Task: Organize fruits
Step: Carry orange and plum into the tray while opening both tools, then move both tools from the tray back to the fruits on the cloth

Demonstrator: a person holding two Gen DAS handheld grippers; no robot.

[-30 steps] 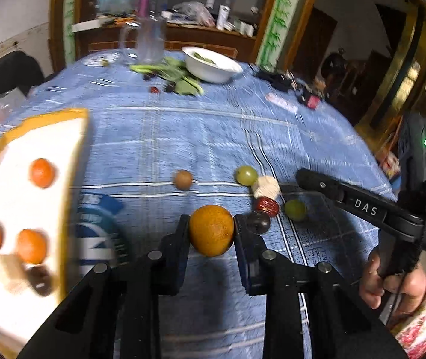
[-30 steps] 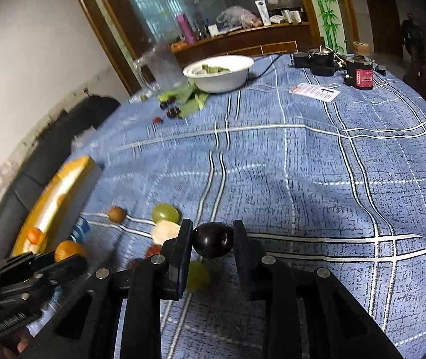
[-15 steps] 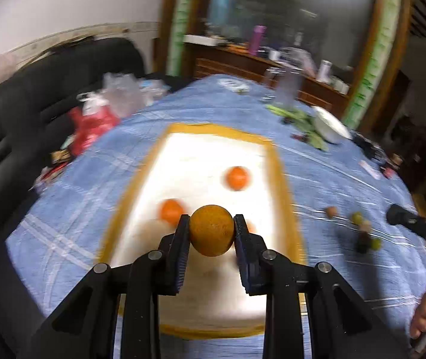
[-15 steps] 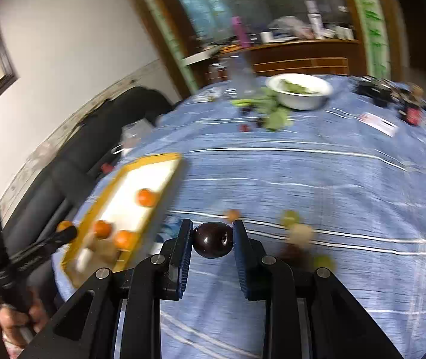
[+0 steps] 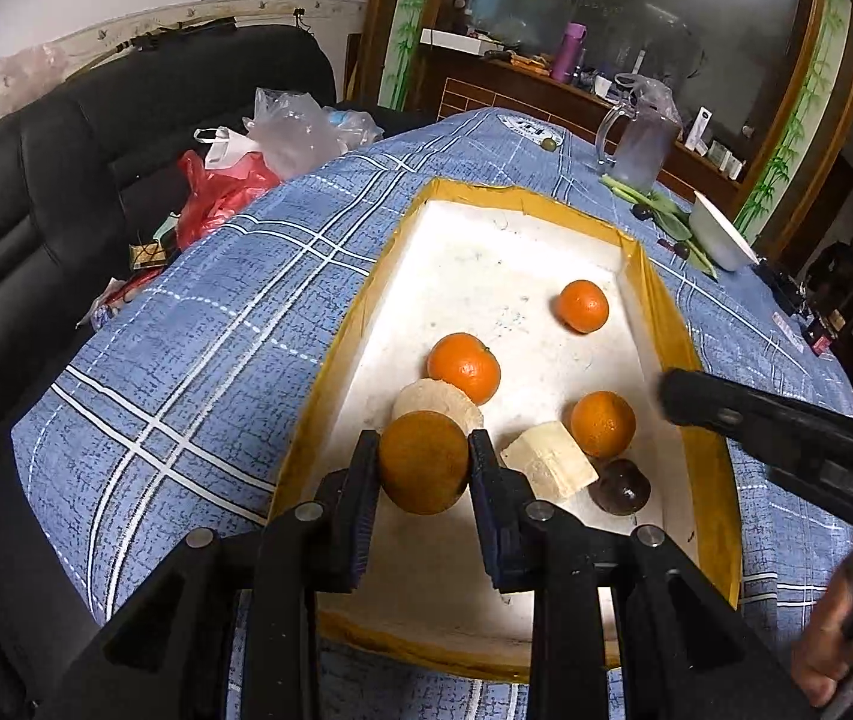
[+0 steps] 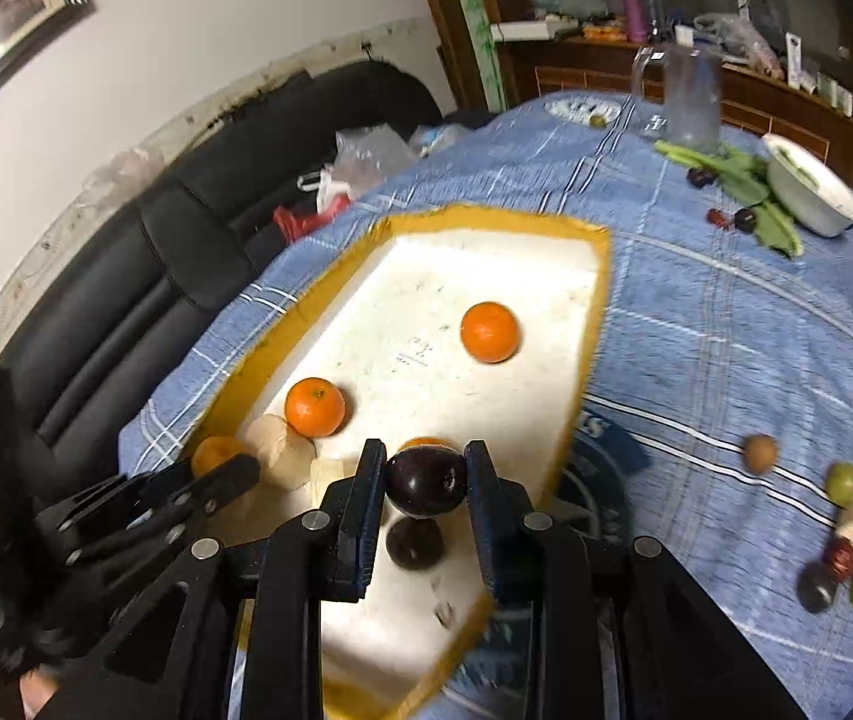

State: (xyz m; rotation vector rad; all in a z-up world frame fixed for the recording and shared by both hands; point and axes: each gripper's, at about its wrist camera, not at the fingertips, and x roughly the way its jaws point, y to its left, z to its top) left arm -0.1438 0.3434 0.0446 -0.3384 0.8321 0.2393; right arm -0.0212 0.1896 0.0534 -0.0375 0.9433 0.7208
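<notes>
Blue checked cloth covers the bench (image 5: 198, 324), where a yellow-rimmed white tray (image 5: 675, 324) holds three small oranges. Over its near end, the left gripper (image 5: 423, 462) pinches a dull orange (image 5: 423, 462); the right gripper (image 6: 425, 480) pinches a dark plum (image 6: 425, 480) above the tray.

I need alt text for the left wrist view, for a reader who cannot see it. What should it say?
The left gripper holds an orange above a white tray with a yellow rim on a blue checked tablecloth. In the tray lie three smaller oranges, two pale chunks and a dark plum. The right gripper enters from the right.
</notes>
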